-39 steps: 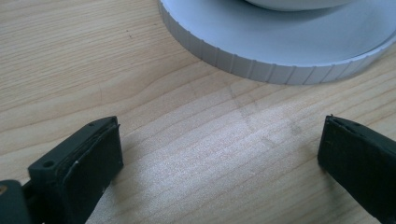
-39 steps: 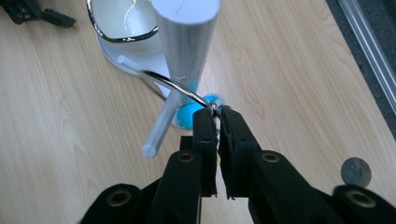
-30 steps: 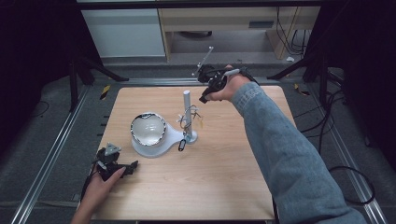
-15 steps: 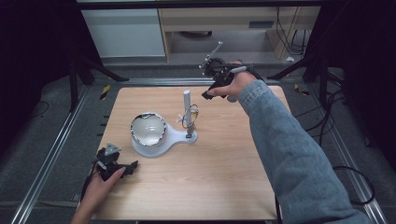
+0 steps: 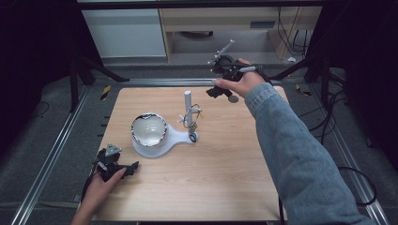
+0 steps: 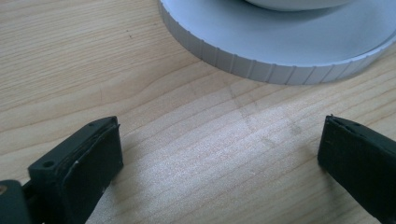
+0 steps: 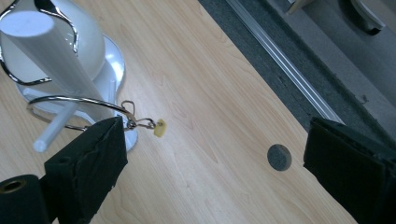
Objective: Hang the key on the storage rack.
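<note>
A white stand (image 5: 176,138) sits mid-table, with a shiny bowl (image 5: 149,130), an upright white post (image 5: 187,99) and wire hoops (image 7: 70,100). A small clasp with a yellow tag (image 7: 159,127) hangs at the hoop's end. My right gripper (image 5: 215,90) hovers beyond the post near the table's far edge. In the right gripper view it (image 7: 215,140) stands open; its jaws have just been opening and nothing lies between them. My left gripper (image 5: 129,167) rests on the wood at the near left, open (image 6: 219,140), facing the stand's ribbed base rim (image 6: 261,70).
A small grey disc (image 7: 279,157) lies on the wooden table (image 5: 225,159) near the far right edge, also seen as the disc (image 5: 233,99) under my right hand. Metal rails (image 5: 51,154) and dark floor surround the table; cabinets (image 5: 126,33) stand behind.
My right hand has drawn back from the post, toward the far right, and its jaws have spread apart. The left hand has stayed put.
</note>
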Demonstrator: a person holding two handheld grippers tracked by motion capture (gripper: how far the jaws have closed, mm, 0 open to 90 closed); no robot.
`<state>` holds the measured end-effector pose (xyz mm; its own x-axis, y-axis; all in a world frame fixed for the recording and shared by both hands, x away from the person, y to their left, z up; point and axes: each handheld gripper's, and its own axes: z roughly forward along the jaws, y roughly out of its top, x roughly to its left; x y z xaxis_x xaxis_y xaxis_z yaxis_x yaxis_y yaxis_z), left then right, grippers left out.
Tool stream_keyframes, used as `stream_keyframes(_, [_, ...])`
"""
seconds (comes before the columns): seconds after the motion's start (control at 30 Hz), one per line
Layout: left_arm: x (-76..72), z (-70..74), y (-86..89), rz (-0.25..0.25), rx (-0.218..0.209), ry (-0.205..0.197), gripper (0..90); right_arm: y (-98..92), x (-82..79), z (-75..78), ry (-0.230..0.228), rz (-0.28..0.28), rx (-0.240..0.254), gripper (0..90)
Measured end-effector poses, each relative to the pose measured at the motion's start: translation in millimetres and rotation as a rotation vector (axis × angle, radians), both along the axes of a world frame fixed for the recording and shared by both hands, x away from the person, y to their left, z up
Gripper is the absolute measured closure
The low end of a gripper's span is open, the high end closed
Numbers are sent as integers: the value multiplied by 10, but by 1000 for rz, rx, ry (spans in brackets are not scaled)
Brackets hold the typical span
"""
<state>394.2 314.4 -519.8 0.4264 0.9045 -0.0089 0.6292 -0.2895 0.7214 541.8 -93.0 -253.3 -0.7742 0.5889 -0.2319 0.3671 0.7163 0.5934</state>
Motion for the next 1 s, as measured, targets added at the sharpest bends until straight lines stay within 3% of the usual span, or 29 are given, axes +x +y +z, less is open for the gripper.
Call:
stream_keyframes(0.23, [0,0,0,0,0,0,0,-225,-38,-34,-28,-46,-6,94])
stream_keyframes(0.4, [-1,0,-1,1,0,0,0,-382,-95,-84,-58,-76,18,102])
stream_keyframes(1.0, [-3,-1,-2,4,-2,0,0,-762,-177,-274,-65,-155,44,131])
